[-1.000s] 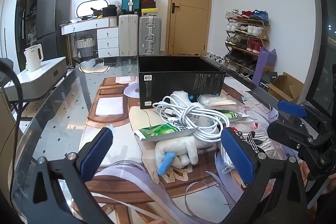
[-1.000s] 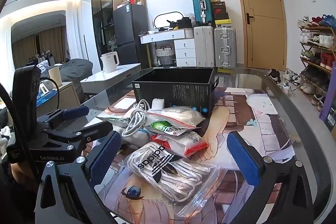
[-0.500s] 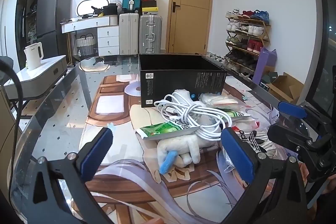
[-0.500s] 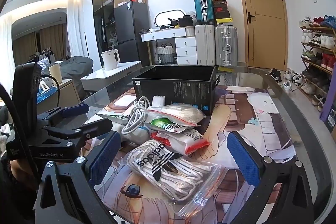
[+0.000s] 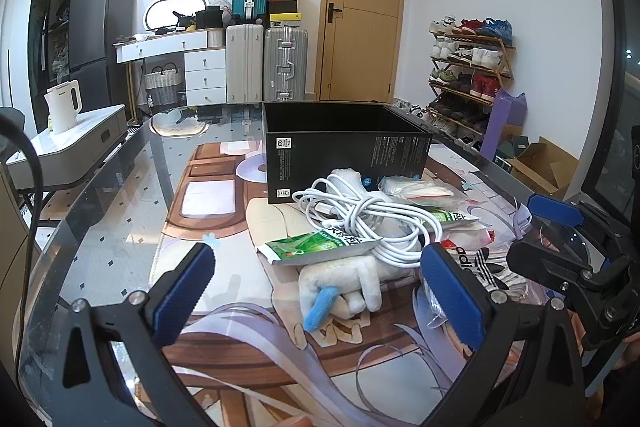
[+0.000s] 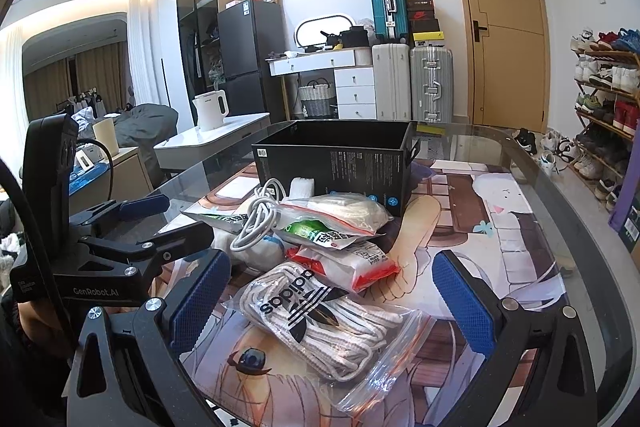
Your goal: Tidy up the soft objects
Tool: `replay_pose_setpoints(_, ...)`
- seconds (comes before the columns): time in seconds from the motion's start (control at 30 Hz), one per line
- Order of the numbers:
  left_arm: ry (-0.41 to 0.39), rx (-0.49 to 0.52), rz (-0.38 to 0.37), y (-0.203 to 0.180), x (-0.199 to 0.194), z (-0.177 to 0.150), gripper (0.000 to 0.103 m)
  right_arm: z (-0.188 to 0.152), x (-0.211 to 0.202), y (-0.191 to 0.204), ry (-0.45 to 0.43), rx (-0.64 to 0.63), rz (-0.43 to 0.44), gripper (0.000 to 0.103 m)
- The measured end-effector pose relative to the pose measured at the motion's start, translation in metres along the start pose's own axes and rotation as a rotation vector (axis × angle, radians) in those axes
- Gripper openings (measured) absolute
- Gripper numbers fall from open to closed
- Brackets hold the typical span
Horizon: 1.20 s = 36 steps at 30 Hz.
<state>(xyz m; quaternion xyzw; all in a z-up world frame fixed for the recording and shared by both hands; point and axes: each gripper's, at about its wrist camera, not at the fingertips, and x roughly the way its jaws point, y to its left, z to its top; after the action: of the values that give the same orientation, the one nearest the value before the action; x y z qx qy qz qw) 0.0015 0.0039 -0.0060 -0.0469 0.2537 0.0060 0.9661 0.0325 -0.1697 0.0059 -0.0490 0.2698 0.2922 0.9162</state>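
Observation:
A pile of soft things lies on the glass table in front of an open black box. On top is a coiled white cable over a white plush toy. A green packet leans against the toy. A clear zip bag with Adidas-marked white cloth lies nearest the right gripper, with more bagged white items behind it. My left gripper is open and empty, just short of the plush toy. My right gripper is open, with its fingers on either side of the Adidas bag.
A printed mat covers the table under the glass. A white side table with a kettle stands to the left. Suitcases, a dresser, a door and a shoe rack line the far walls.
Both views have shifted only slightly. The pile and the box stay where they were, and both grippers stay open.

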Motion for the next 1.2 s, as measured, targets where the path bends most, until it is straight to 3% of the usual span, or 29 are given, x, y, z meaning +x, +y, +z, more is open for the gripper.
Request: replay_pose_setpoints(1.2, 0.0, 0.004, 0.003, -0.0003, -0.0014, 0.0008, 0.103, -0.0015, 0.0017, 0.0014, 0.008, -0.003, -0.002, 0.102)
